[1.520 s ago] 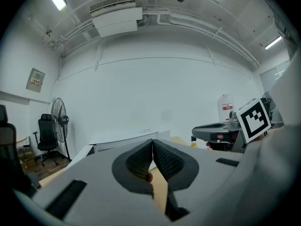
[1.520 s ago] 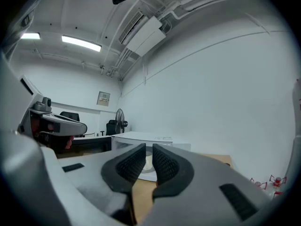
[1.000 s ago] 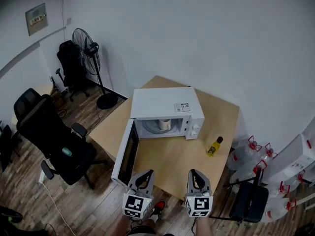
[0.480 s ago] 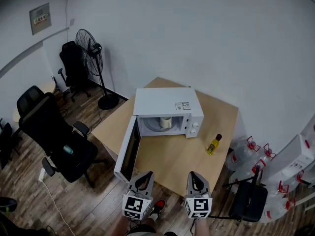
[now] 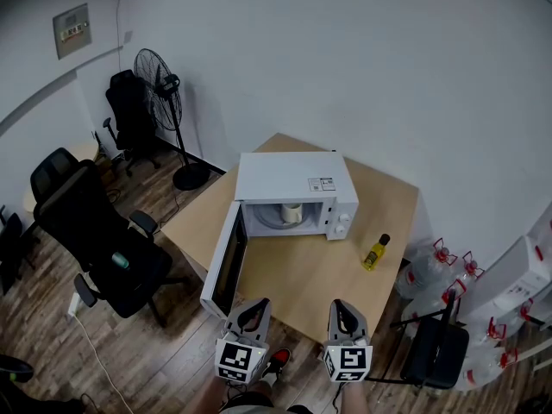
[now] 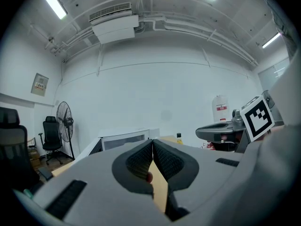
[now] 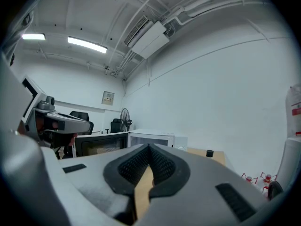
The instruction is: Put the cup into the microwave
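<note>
A white microwave [image 5: 293, 186] stands on the wooden table [image 5: 302, 274], its door [image 5: 222, 260] swung open to the left. A pale cup [image 5: 291, 214] sits inside the cavity on the turntable. My left gripper [image 5: 255, 304] and right gripper [image 5: 338, 304] hover side by side off the table's near edge, well short of the microwave. Both are shut with nothing between the pads. In the left gripper view the left gripper [image 6: 152, 142] points at the microwave [image 6: 124, 140]. In the right gripper view the right gripper [image 7: 149, 147] faces the microwave [image 7: 150, 138] and its open door [image 7: 101, 144].
A small yellow bottle [image 5: 375, 255] stands on the table right of the microwave. Black office chairs [image 5: 95, 244] and a floor fan [image 5: 159, 89] are at the left. Large water jugs [image 5: 435, 274] and a black stool [image 5: 435, 352] are at the right.
The view has shifted slightly, so the microwave sits a bit higher and further right. Both grippers keep the same pose, shut, below the table edge.
</note>
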### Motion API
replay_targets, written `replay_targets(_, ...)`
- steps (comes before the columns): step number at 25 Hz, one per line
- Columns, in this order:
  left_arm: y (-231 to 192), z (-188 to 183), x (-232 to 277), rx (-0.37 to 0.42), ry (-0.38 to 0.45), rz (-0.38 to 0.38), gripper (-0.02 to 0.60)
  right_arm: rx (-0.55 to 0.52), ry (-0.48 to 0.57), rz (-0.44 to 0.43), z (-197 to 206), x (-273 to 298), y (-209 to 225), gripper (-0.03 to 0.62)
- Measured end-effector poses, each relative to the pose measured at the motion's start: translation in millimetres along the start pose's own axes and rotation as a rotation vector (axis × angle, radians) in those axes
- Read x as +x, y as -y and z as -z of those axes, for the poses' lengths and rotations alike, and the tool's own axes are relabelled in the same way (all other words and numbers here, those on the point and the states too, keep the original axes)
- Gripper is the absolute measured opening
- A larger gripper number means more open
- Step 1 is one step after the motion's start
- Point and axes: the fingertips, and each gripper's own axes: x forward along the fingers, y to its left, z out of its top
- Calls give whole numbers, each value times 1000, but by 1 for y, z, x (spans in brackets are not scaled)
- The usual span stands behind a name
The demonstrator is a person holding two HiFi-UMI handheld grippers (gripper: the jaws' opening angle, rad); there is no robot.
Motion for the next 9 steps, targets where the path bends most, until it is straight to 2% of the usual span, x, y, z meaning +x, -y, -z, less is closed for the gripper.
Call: replay_targets(9, 1, -1, 1, 2, 5, 7, 23, -1, 6, -2, -1, 0, 0, 17)
